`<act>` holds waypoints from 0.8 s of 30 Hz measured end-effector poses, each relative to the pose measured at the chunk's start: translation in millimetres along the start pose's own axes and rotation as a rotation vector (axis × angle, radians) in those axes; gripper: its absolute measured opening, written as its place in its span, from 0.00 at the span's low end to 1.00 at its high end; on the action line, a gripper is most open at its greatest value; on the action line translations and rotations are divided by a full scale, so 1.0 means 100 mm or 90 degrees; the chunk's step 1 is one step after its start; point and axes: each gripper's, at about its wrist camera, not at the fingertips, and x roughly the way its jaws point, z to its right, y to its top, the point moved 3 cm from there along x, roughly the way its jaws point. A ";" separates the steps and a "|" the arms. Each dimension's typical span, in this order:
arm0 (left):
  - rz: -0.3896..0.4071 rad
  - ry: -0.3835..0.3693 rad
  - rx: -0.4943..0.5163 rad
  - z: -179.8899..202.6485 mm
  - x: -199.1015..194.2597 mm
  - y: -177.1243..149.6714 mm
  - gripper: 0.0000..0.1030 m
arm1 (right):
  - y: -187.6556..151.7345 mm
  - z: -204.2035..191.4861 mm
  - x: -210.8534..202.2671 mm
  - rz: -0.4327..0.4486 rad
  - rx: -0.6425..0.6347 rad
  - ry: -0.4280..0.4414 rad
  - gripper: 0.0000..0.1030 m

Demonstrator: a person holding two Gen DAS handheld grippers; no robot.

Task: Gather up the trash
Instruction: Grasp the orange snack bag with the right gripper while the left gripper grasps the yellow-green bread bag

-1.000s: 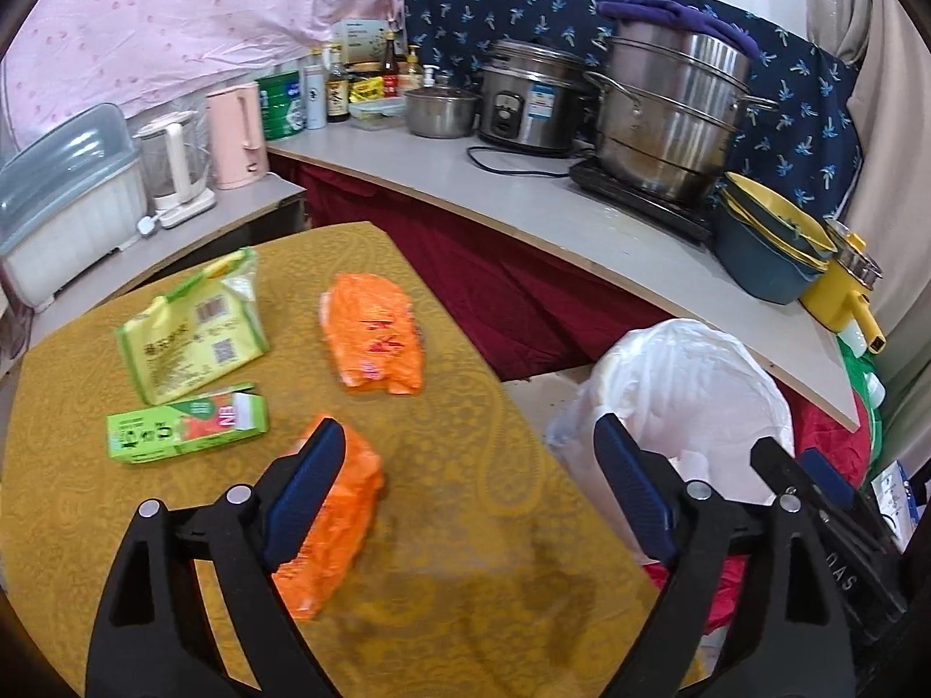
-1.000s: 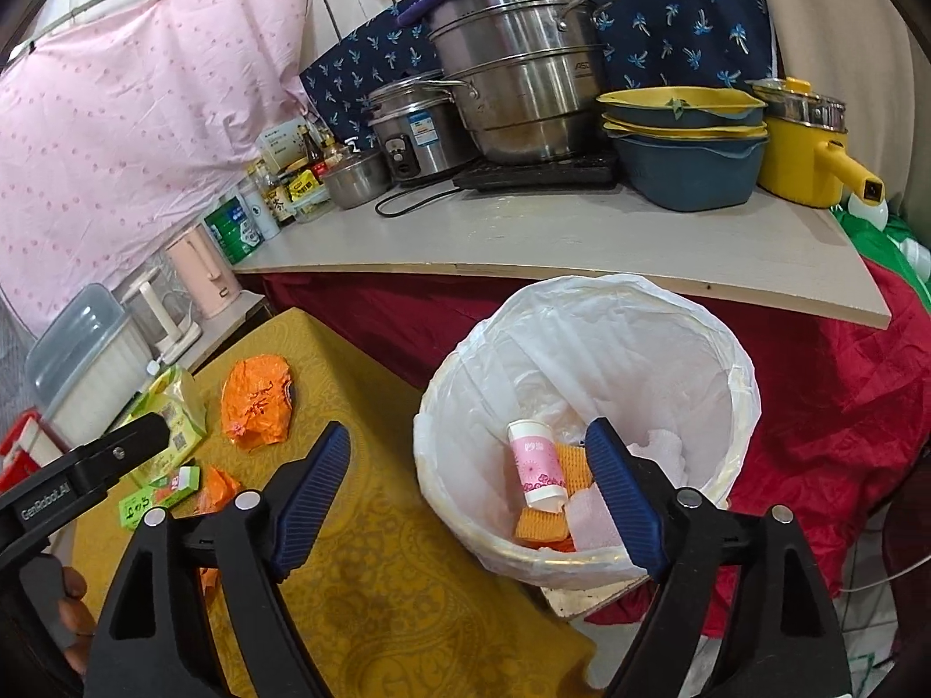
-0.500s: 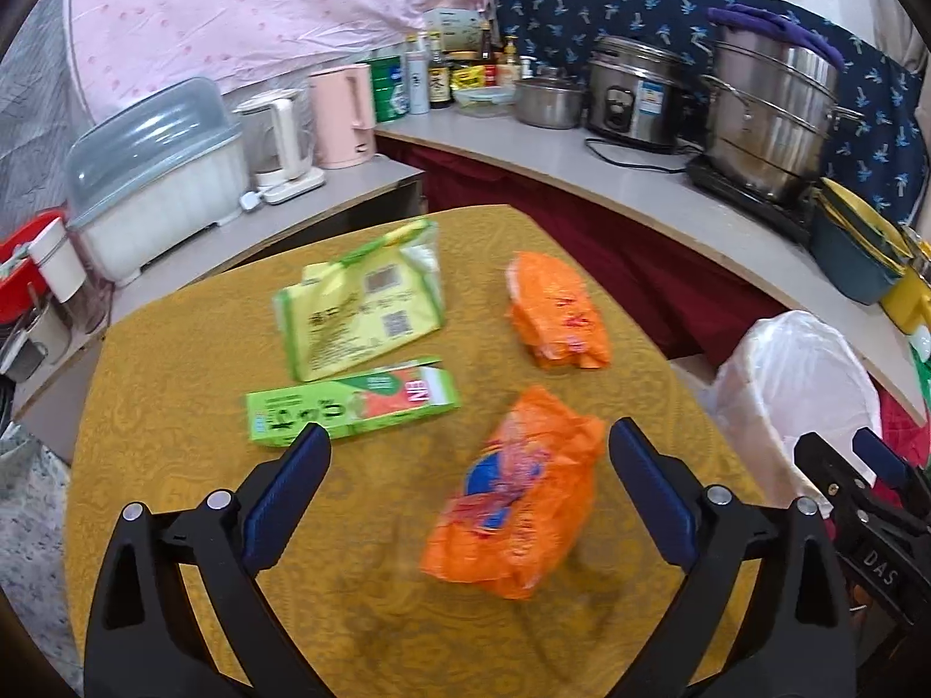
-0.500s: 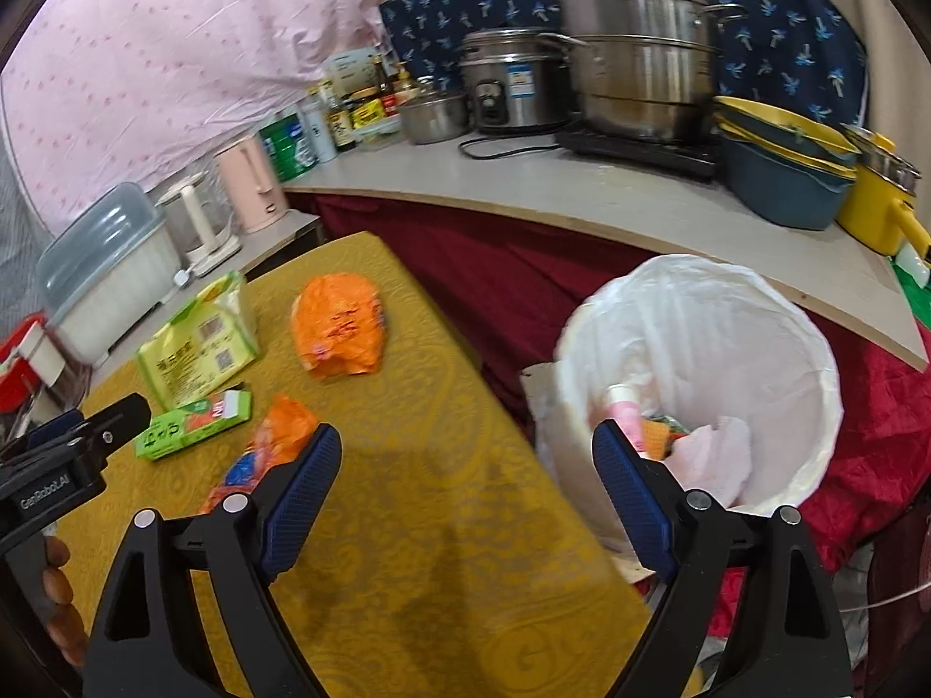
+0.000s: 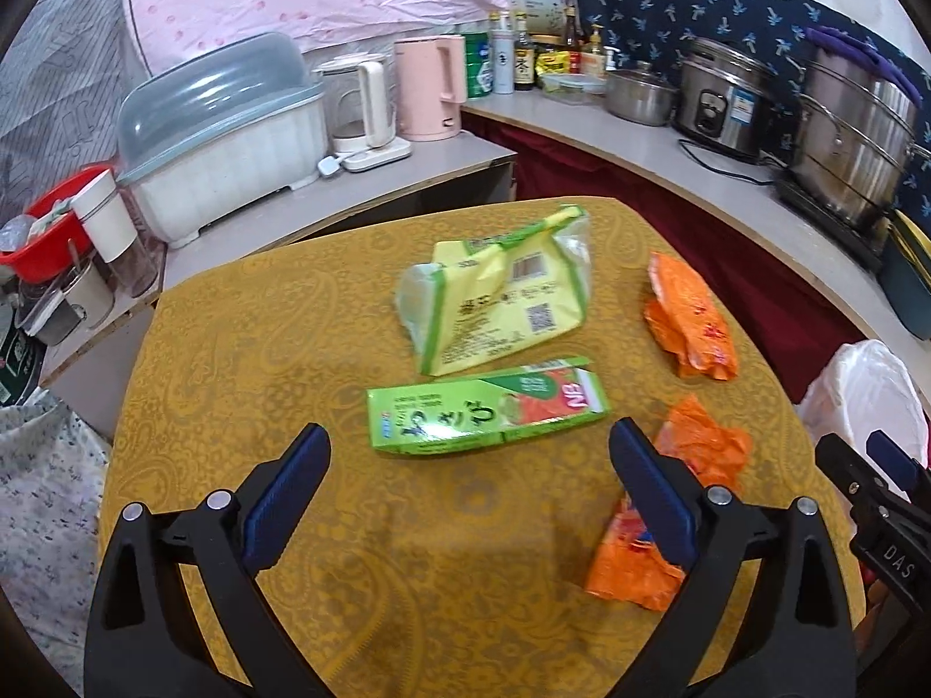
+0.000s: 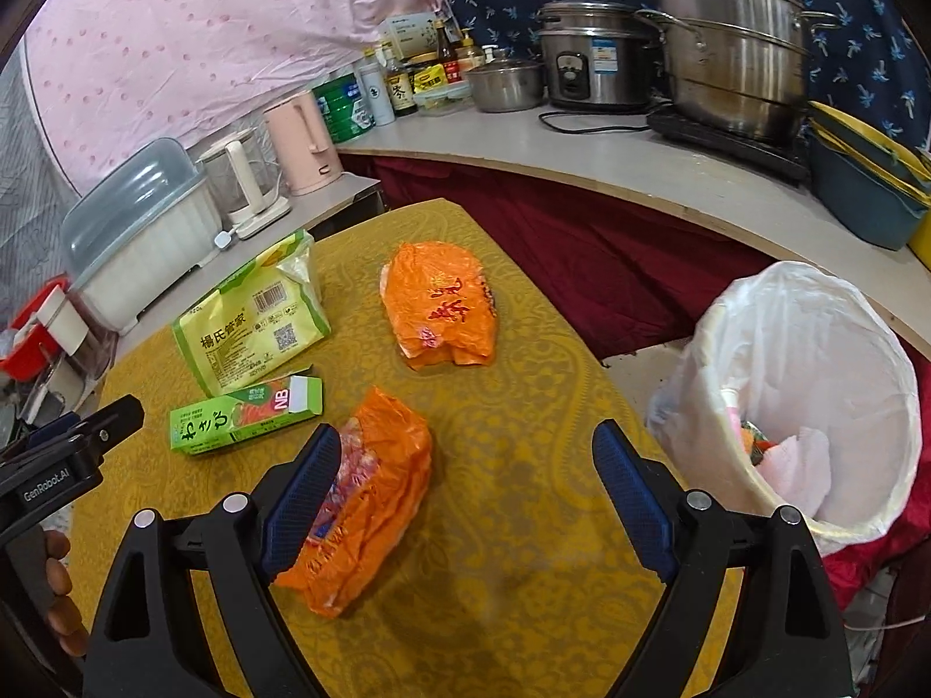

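Observation:
On the yellow patterned table (image 5: pixel 291 349) lie a green carton (image 5: pixel 489 410), a yellow-green bag (image 5: pixel 500 302) and two orange wrappers. My left gripper (image 5: pixel 468 430) hovers open just short of the carton, nothing between its fingers. The crumpled near wrapper (image 5: pixel 698 453) lies partly behind its right finger. In the right wrist view my right gripper (image 6: pixel 465 430) is open above that near wrapper (image 6: pixel 378 494), whose left side is hidden by the left finger. The other orange wrapper (image 6: pixel 442 305) lies farther back. The white-lined bin (image 6: pixel 814 360) stands off the table's right edge, trash inside.
A curved counter (image 6: pixel 640 163) behind carries steel pots (image 6: pixel 733 41), a rice cooker, bottles and a pink kettle (image 5: pixel 433 87). A lidded white box (image 5: pixel 221 139) and a red bowl (image 5: pixel 46 221) stand at left. Red cloth hangs under the counter.
Both grippers have swung left, away from the bin and over the table. The green carton has come in front of the left jaws, the near orange wrapper under the right ones.

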 end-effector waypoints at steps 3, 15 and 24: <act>-0.003 0.009 -0.015 -0.13 0.13 0.07 0.90 | 0.07 -0.09 0.13 -0.005 -0.011 -0.003 0.82; -0.023 0.029 -0.036 -0.36 0.86 0.48 0.90 | 0.49 -0.40 1.03 -0.030 -0.032 -0.004 0.82; -0.060 -0.009 -0.017 -0.23 1.43 0.57 0.89 | 0.53 -0.33 1.70 -0.083 -0.030 -0.036 0.82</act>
